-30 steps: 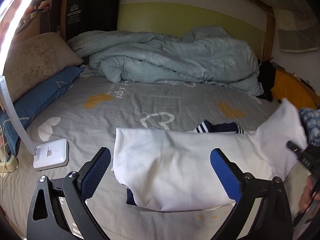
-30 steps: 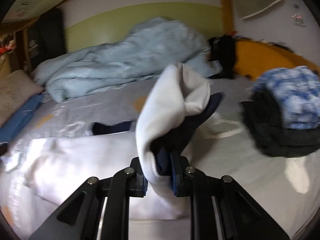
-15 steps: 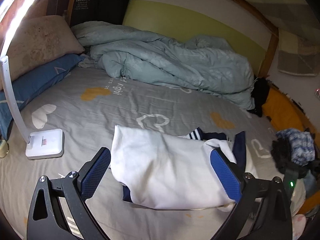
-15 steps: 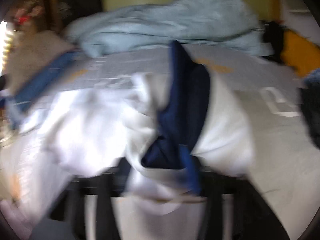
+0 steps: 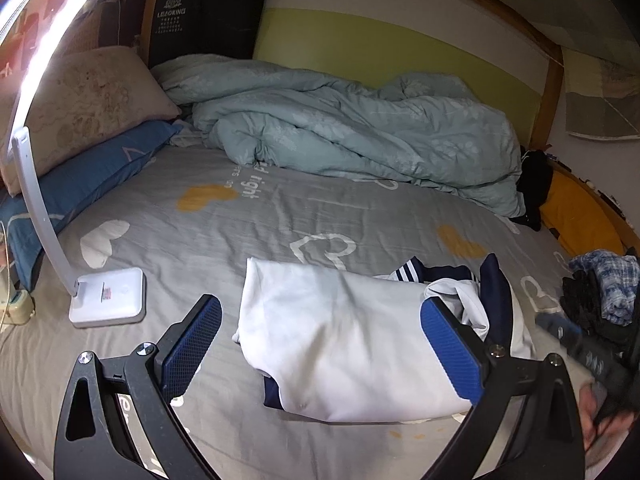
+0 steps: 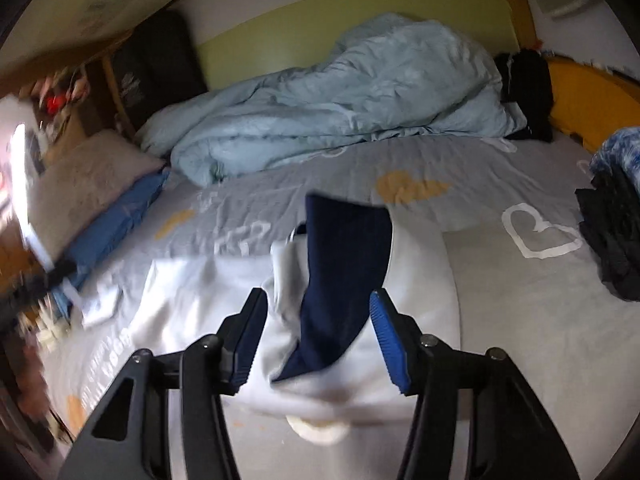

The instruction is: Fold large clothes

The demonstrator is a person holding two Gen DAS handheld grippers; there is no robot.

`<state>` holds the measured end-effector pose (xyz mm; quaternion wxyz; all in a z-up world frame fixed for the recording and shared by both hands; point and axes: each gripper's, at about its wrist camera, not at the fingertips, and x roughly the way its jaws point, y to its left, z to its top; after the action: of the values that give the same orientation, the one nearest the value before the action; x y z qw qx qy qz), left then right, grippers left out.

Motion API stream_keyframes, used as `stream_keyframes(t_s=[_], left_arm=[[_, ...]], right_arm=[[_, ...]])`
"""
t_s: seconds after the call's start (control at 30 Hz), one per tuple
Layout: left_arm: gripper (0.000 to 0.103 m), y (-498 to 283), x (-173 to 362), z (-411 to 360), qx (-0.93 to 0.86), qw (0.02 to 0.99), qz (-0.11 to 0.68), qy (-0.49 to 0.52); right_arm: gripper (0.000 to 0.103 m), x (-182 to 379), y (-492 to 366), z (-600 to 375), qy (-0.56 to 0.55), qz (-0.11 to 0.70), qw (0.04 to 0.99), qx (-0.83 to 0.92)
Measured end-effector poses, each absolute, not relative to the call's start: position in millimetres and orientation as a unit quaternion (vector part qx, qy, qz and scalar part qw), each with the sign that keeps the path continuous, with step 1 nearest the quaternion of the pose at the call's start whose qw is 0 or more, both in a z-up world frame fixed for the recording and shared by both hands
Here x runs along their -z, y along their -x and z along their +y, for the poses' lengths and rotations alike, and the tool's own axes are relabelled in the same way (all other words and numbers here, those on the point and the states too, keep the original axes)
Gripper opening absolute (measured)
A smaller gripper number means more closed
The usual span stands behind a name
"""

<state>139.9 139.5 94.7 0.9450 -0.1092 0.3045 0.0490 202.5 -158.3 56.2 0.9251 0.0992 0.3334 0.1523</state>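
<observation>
Left wrist view
Garment: white top with navy trim [image 5: 352, 344] lies part-folded on the grey bed sheet [image 5: 248, 240], near centre, to the right of the lamp base [image 5: 108, 300].
Fold state: white body flat on the left; navy collar and striped cuff bunched at the far right end.
Left gripper [image 5: 320, 344]: jaws wide apart, hovering above the cloth, nothing between the pads.
Surroundings: teal duvet [image 5: 360, 136] heaped at the far side; stack of dark and blue-check clothes [image 5: 600, 300] at the right edge.

Right wrist view
Garment [image 6: 304, 312]: navy panel stands up over the white fabric, directly ahead.
Right gripper [image 6: 316, 344]: jaws closing, pads on either side of the navy flap, not pressing on it.
Picture quality: left side blurred; detail there not readable.

Handling assessment
Weight and stiffness: judged light, soft, limp; will sag and unfold if lifted by one point.
Slip: knit fabric, likely good hold on ribbed pads.
Grip points: judged best at the right-end edge, pinching all layers together, with a second hold at the near corner.
</observation>
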Motion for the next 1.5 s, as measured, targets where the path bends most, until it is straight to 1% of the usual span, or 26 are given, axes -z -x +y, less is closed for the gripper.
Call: stream_keyframes(t_s=[0.1,0.27,0.3,0.37,0.4,0.43,0.53,0.6,0.67,0.73,0.8,0.9,0.93,0.97,1.0,1.03,1.1,1.17,1.27,1.33,1.43,1.5], left_arm=[[0.099,-139,-96,138,-0.03,0.944,0.306,0.12],[0.099,-143,-93,138,-0.027,0.942,0.313,0.119],[0.099,-145,-91,139,-0.024,0.94,0.317,0.124],[0.099,-149,-87,140,-0.019,0.936,0.325,0.136],[0.099,-150,-86,140,-0.022,0.935,0.327,0.136],[0.099,-150,-85,139,-0.027,0.936,0.327,0.13],[0.099,-148,-88,134,-0.042,0.94,0.318,0.116],[0.099,-146,-91,133,-0.057,0.944,0.307,0.108],[0.099,-145,-91,132,-0.065,0.946,0.304,0.094],[0.099,-147,-89,131,-0.069,0.945,0.308,0.088],[0.099,-150,-86,134,-0.068,0.943,0.314,0.09],[0.099,-159,-80,144,-0.044,0.94,0.324,0.1],[0.099,-164,-77,150,-0.033,0.937,0.33,0.106],[0.099,-168,-75,156,-0.029,0.935,0.333,0.115],[0.099,-170,-72,163,-0.035,0.933,0.335,0.128],[0.099,-171,-70,170,-0.045,0.931,0.335,0.14],[0.099,-170,-65,186,-0.064,0.926,0.335,0.162],[0.099,-171,-59,197,-0.075,0.922,0.338,0.173],[0.099,-176,-40,208,-0.089,0.909,0.36,0.191],[0.099,-182,-20,214,-0.079,0.892,0.384,0.224],[0.099,-188,9,219,-0.069,0.869,0.412,0.263],[0.099,-190,23,221,-0.08,0.865,0.414,0.271]], right_arm=[[0.043,-58,-229,-156,-0.099,0.349,0.92,-0.148],[0.041,-28,-265,-142,-0.094,0.421,0.892,-0.137],[0.039,-20,-267,-139,-0.092,0.427,0.889,-0.136],[0.024,-10,-268,-132,-0.076,0.429,0.892,-0.118],[0.008,-7,-268,-130,-0.074,0.427,0.894,-0.114],[0.005,-4,-269,-130,-0.08,0.425,0.894,-0.118],[0.004,-9,-263,-133,-0.108,0.413,0.891,-0.152],[0.004,-17,-258,-133,-0.108,0.401,0.891,-0.186],[0.004,-6,-265,-131,-0.106,0.42,0.882,-0.186],[0.005,21,-278,-126,-0.095,0.46,0.863,-0.186],[0.005,28,-275,-127,-0.096,0.442,0.87,-0.196],[0.005,27,-271,-127,-0.096,0.442,0.872,-0.189],[0.009,26,-269,-124,-0.087,0.443,0.873,-0.183],[0.015,20,-264,-121,-0.073,0.443,0.875,-0.179],[0.032,17,-261,-119,-0.062,0.443,0.876,-0.183],[0.042,12,-254,-114,-0.04,0.438,0.879,-0.186],[0.046,3,-238,-108,0.005,0.424,0.887,-0.182],[0.046,-3,-220,-107,0.023,0.416,0.886,-0.203],[0.049,-10,-204,-119,0.014,0.409,0.888,-0.209],[0.054,-14,-198,-131,-0.005,0.399,0.894,-0.202],[0.055,-18,-193,-154,-0.034,0.397,0.896,-0.196],[0.056,-20,-191,-166,-0.037,0.399,0.897,-0.188]])
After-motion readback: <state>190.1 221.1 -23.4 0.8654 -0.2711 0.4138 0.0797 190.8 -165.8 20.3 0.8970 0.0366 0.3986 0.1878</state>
